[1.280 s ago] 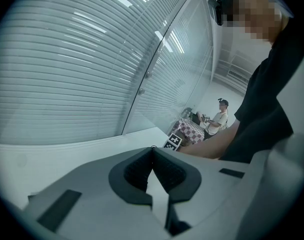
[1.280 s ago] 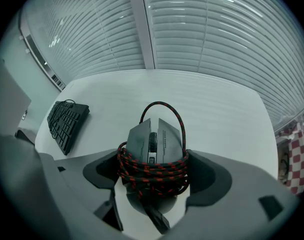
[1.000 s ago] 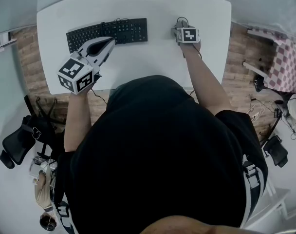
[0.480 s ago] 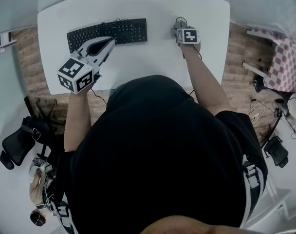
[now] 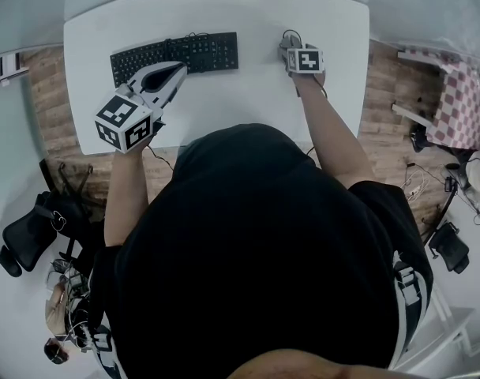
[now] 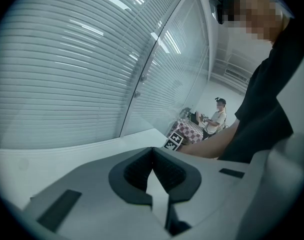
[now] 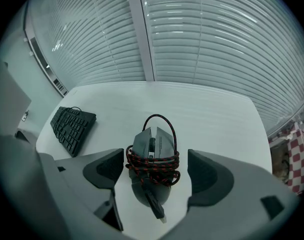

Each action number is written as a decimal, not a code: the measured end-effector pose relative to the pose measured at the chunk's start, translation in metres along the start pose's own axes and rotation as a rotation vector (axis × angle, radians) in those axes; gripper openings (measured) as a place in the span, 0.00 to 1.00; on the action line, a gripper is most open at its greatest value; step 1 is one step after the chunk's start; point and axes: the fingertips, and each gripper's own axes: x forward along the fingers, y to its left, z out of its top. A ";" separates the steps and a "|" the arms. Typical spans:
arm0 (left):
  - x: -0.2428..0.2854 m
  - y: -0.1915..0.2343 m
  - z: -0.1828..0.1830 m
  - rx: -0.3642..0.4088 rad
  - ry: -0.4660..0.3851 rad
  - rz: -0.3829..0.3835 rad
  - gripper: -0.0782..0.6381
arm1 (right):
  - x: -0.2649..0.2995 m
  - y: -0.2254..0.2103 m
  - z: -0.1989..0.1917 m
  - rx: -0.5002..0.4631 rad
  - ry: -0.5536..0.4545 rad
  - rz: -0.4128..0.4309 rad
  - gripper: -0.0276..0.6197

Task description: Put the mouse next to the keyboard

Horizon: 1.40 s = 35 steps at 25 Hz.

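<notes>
The mouse (image 7: 151, 145), with its red-and-black cable (image 7: 153, 163) wound round its body, lies on the white table (image 5: 224, 101) right between the jaws of the right gripper (image 7: 154, 164); those jaws stand apart, one on either side of it, not clamped. The keyboard (image 5: 175, 55) lies well to the mouse's left on the same table; the left gripper (image 5: 175, 71) is held by the keyboard's near edge, its jaws closed together on nothing.

No legible text, brand or number anywhere. Black-and-white square markers on the white cube (image 5: 125, 122) of the left tool (image 5: 174, 72) and the one on the right tool (image 5: 290, 44): coded patterns, no characters. Key legends on the flat black keyboard (image 5: 175, 54) too small to read. No readable logo on the grey cable-wrapped mouse (image 7: 153, 154).
</notes>
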 end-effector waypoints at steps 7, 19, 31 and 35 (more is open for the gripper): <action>-0.006 -0.004 0.002 0.010 -0.009 -0.001 0.14 | -0.013 0.000 0.004 0.002 -0.024 -0.010 0.68; -0.015 -0.019 0.008 0.036 -0.025 -0.010 0.14 | -0.051 0.013 0.028 -0.025 -0.133 0.028 0.68; -0.029 -0.034 0.011 0.068 -0.041 -0.015 0.14 | -0.102 0.019 0.041 -0.040 -0.230 0.035 0.49; -0.031 -0.041 0.016 0.081 -0.045 -0.018 0.14 | -0.119 0.016 0.045 -0.038 -0.257 0.023 0.42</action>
